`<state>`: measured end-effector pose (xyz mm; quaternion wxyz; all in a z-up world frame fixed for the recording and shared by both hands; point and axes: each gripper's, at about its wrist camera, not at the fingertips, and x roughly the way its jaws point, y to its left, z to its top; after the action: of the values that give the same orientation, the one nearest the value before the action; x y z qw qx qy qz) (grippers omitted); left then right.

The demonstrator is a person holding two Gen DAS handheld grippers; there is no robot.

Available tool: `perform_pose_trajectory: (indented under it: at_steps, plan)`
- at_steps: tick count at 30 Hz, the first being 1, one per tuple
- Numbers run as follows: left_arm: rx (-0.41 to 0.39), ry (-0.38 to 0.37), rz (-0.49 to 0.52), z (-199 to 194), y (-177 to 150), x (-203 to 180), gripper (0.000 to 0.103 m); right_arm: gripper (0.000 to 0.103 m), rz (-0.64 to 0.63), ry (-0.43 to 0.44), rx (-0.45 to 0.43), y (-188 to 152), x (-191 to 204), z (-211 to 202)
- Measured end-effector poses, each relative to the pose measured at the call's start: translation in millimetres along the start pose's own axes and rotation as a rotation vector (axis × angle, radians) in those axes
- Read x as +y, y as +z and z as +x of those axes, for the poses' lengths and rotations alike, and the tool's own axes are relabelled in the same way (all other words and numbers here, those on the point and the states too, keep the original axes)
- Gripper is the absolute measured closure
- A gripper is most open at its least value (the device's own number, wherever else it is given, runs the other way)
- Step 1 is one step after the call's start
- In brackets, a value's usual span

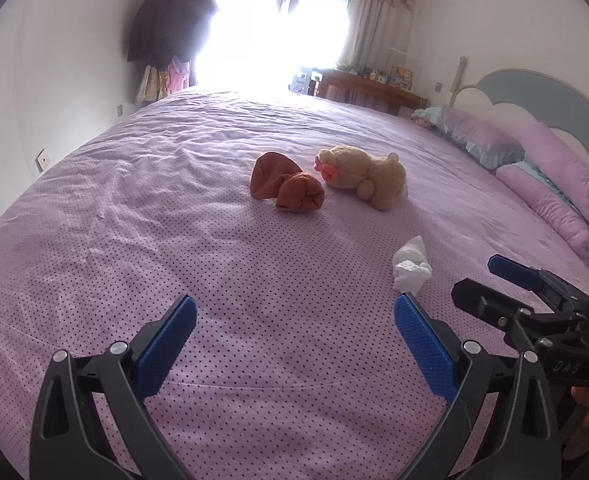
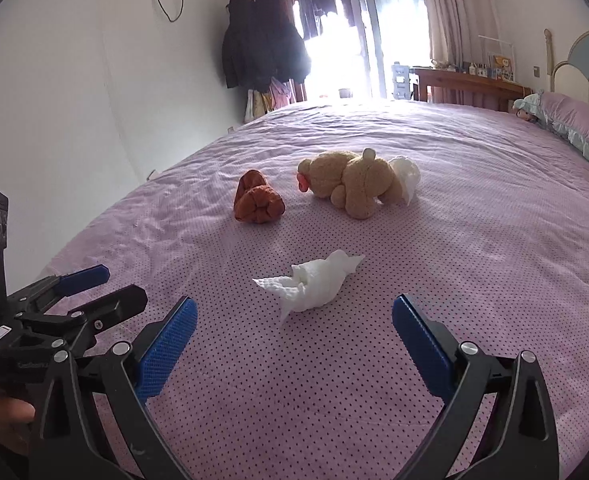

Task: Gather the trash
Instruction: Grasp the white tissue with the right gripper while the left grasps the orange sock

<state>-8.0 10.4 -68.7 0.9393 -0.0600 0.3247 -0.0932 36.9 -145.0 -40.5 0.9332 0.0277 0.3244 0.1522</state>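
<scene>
A crumpled white tissue (image 2: 314,284) lies on the purple dotted bedsheet (image 2: 474,280), just ahead of my right gripper (image 2: 294,306), whose jaws stand wide open and empty. The same tissue (image 1: 410,266) shows just beyond the right fingertip (image 1: 406,312) of my left gripper (image 1: 294,308), which is open and empty over bare sheet (image 1: 154,220). A second white tissue (image 2: 406,178) lies right behind a tan teddy bear (image 2: 350,184). Each gripper appears in the other's view: the right gripper (image 1: 478,278) at the right edge, the left gripper (image 2: 122,282) at the left edge.
A rolled reddish-brown cloth (image 2: 258,200) lies left of the bear (image 1: 366,174). Purple pillows (image 1: 554,184) and a headboard (image 1: 574,104) line the right side. A wooden desk (image 2: 466,84) and hanging coats (image 2: 258,44) stand beyond the bed. A hand (image 2: 2,412) holds the left gripper.
</scene>
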Motion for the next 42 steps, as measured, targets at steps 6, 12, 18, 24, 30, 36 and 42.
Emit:
perform_pose_trajectory:
  at_steps: [6, 12, 18, 24, 30, 36, 42]
  plan:
    - [0.016, 0.004, -0.018, 21.1, 10.2, 9.4, 0.004, 0.009, -0.020, -0.077, 0.111, 14.2, -2.1, 54.0]
    - [0.039, 0.007, -0.024, 36.9, 15.9, 12.3, 0.004, 0.070, 0.057, -0.041, 0.196, 19.8, -24.1, 80.4]
    - [0.047, 0.003, -0.026, 47.8, 22.7, 8.1, 0.004, 0.076, 0.034, 0.012, 0.102, 20.5, -26.5, 49.9]
    - [0.056, 0.038, -0.015, 73.8, 44.6, -0.8, 0.004, 0.076, 0.034, 0.039, 0.068, 26.1, -29.9, 31.2]
    - [0.106, 0.113, -0.031, 126.1, 78.8, -5.3, 0.004, 0.076, 0.025, 0.068, 0.041, 29.0, -28.9, 18.5]
    - [0.143, 0.161, -0.013, 164.9, 99.5, -10.4, 0.004, 0.076, 0.019, 0.072, 0.031, 29.8, -36.1, 10.9]
    - [0.182, 0.154, -0.030, 186.6, 98.4, -3.3, 0.031, 0.076, 0.041, 0.119, 0.038, 27.5, -47.5, 11.0]
